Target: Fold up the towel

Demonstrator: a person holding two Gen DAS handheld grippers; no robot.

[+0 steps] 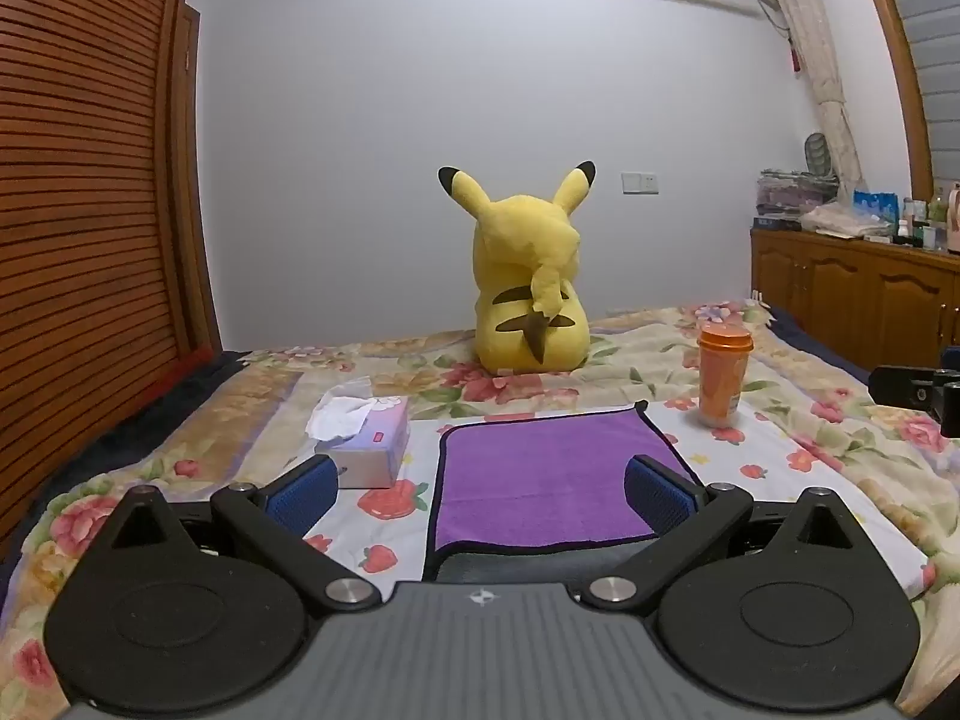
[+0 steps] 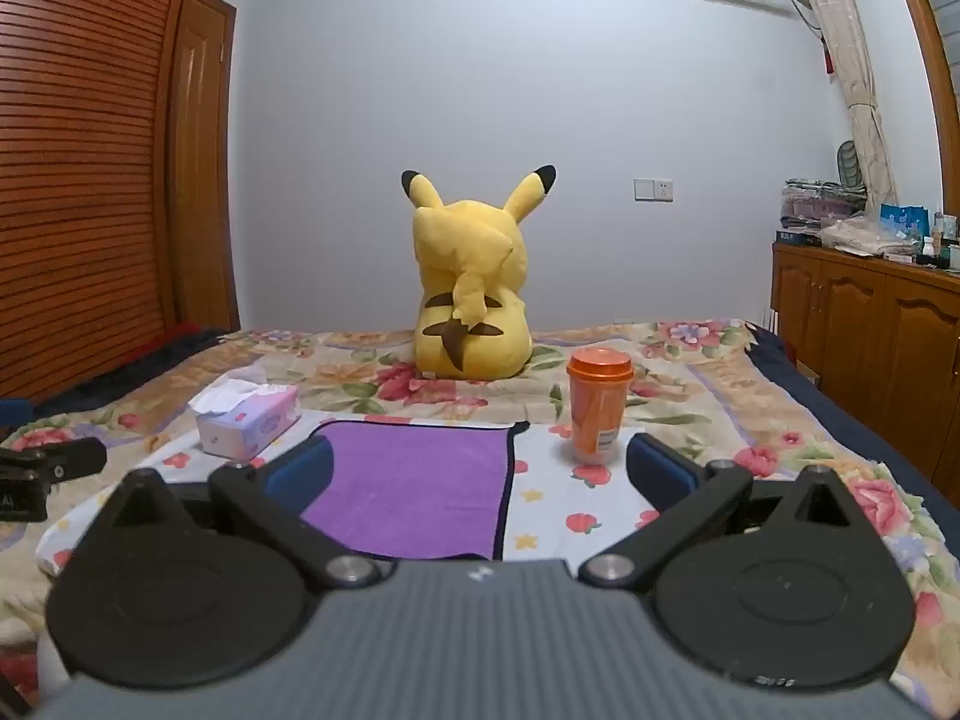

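Note:
A purple towel (image 1: 543,474) with a dark border lies on the floral bedspread, folded over, with a grey layer showing at its near edge. It also shows in the right wrist view (image 2: 414,483). My left gripper (image 1: 480,495) is open and empty, held just before the towel's near edge, its blue pads (image 1: 303,495) spread wide. My right gripper (image 2: 480,474) is open and empty, near the towel's near right corner. The right gripper's body shows at the right edge of the left view (image 1: 918,390); the left gripper's body shows at the left edge of the right view (image 2: 48,468).
A tissue box (image 1: 366,441) sits left of the towel. An orange lidded cup (image 1: 723,381) stands upright to its right. A yellow Pikachu plush (image 1: 528,294) sits at the far side of the bed (image 1: 840,438). A wooden cabinet (image 1: 858,294) stands at right, a slatted wardrobe (image 1: 78,210) at left.

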